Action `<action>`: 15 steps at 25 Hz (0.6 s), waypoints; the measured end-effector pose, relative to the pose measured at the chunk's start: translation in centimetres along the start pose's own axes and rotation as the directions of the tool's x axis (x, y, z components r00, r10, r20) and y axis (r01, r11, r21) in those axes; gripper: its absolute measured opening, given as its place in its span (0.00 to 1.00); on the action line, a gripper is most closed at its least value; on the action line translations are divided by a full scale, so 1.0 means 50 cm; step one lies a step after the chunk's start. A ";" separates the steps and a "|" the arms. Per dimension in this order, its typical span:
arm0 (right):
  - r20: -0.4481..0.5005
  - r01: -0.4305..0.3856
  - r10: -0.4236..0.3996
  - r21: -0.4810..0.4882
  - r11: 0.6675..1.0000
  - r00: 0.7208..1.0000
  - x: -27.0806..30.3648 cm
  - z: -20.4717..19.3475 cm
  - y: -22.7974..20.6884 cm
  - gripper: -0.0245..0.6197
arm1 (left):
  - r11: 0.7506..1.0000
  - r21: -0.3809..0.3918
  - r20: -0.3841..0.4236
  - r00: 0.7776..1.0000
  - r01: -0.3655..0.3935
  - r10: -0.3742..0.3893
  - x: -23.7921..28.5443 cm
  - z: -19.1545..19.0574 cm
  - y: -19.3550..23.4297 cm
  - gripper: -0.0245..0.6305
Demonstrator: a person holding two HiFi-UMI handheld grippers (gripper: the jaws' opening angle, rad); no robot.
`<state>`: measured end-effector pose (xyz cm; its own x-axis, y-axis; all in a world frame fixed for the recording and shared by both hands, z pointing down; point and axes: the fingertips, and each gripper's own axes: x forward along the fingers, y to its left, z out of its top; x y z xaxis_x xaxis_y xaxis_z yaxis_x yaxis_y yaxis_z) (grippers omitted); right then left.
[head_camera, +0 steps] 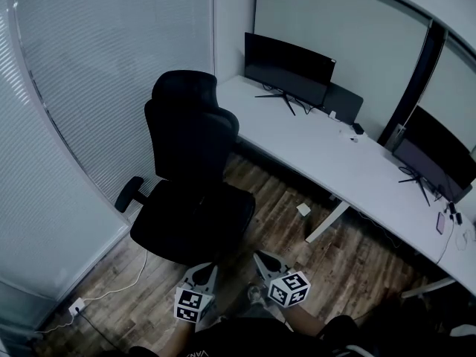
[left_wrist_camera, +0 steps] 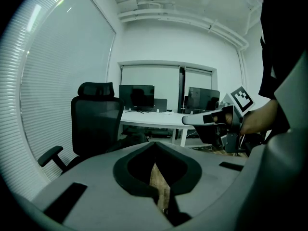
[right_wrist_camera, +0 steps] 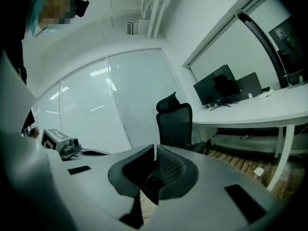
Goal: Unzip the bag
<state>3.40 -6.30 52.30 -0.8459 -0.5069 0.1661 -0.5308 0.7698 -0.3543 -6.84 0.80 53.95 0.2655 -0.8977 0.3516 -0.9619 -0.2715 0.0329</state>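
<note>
Bag was nowhere in view; left gripper (left_wrist_camera: pixel 154 144) and right gripper (right_wrist_camera: pixel 155 148) were both closed, empty; unzipping not started.

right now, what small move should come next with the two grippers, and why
Probably sweep the head view around to find the bag first: none shows in any view, only the office chair, white desk and monitors. The left gripper and right gripper are both shut on nothing.
</note>
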 end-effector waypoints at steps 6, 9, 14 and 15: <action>-0.031 -0.017 0.016 -0.032 0.999 0.999 -0.009 -0.023 0.058 0.12 | 1.000 0.005 0.005 1.000 0.013 -0.013 -0.042 -0.004 -0.001 0.07; -0.045 -0.023 0.021 -0.039 0.999 0.999 -0.014 -0.033 0.075 0.11 | 1.000 0.010 0.004 1.000 0.015 -0.015 -0.058 -0.008 0.000 0.07; -0.048 -0.024 0.022 -0.039 0.999 0.999 -0.014 -0.037 0.094 0.11 | 1.000 0.008 0.008 1.000 0.009 -0.009 -0.082 -0.012 0.006 0.07; -0.050 -0.025 0.023 -0.040 0.999 0.998 -0.015 -0.037 0.097 0.11 | 1.000 0.005 0.009 1.000 0.007 -0.007 -0.086 -0.012 0.007 0.07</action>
<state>1.34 -1.47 52.16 -0.8595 -0.4687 0.2041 -0.5111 0.7973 -0.3212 -8.36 4.79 53.03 0.2731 -0.8986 0.3433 -0.9595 -0.2800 0.0304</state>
